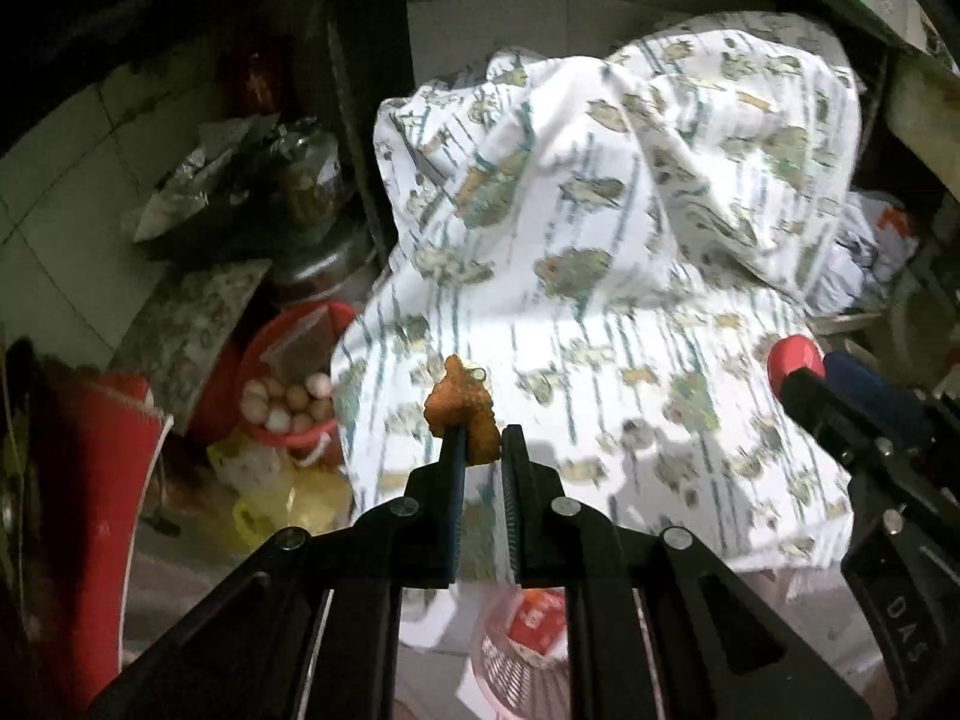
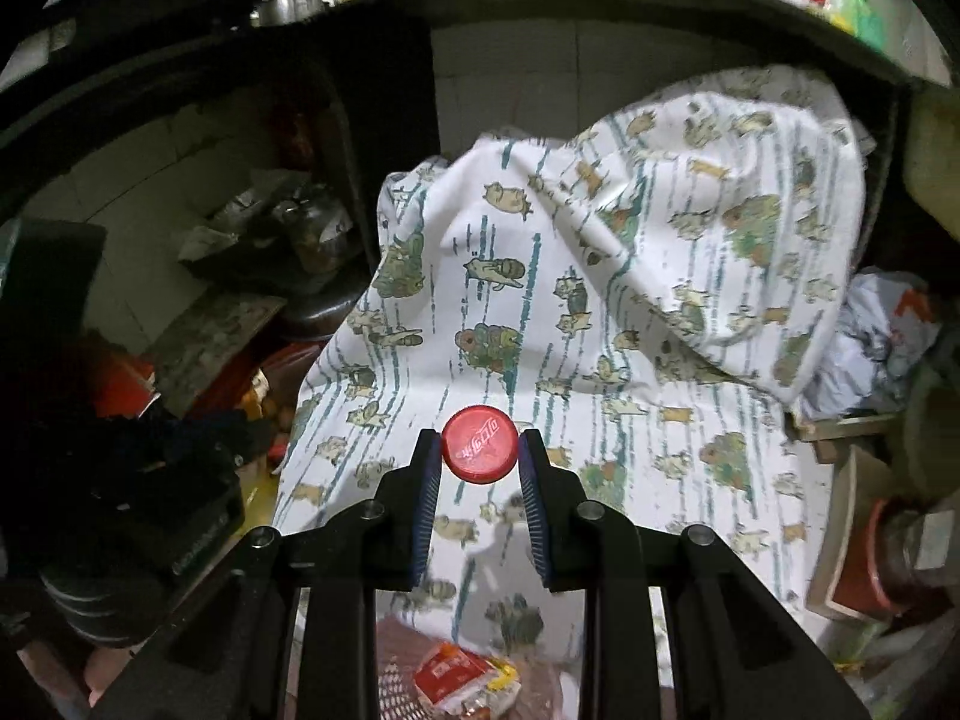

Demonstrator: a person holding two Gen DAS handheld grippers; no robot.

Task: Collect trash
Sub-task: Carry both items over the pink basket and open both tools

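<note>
My left gripper (image 1: 480, 441) is shut on an orange, crumbly scrap of food (image 1: 462, 411), held up in front of a white cloth (image 1: 600, 300) printed with animals and blue stripes. My right gripper (image 2: 479, 450) is shut on a red bottle cap (image 2: 479, 444) with white lettering. In the left wrist view the right gripper and the red cap (image 1: 795, 360) show at the right edge. Below both grippers stands a pink mesh basket (image 1: 510, 672) with a red and white wrapper (image 2: 450, 675) in it.
A red bowl of eggs (image 1: 288, 402), yellow bags (image 1: 282, 498) and a red container (image 1: 90, 480) crowd the left. Dark shelving with jars and foil (image 1: 288, 180) stands behind. Crumpled plastic bags (image 2: 882, 336) and a cardboard box (image 2: 852, 534) lie at the right.
</note>
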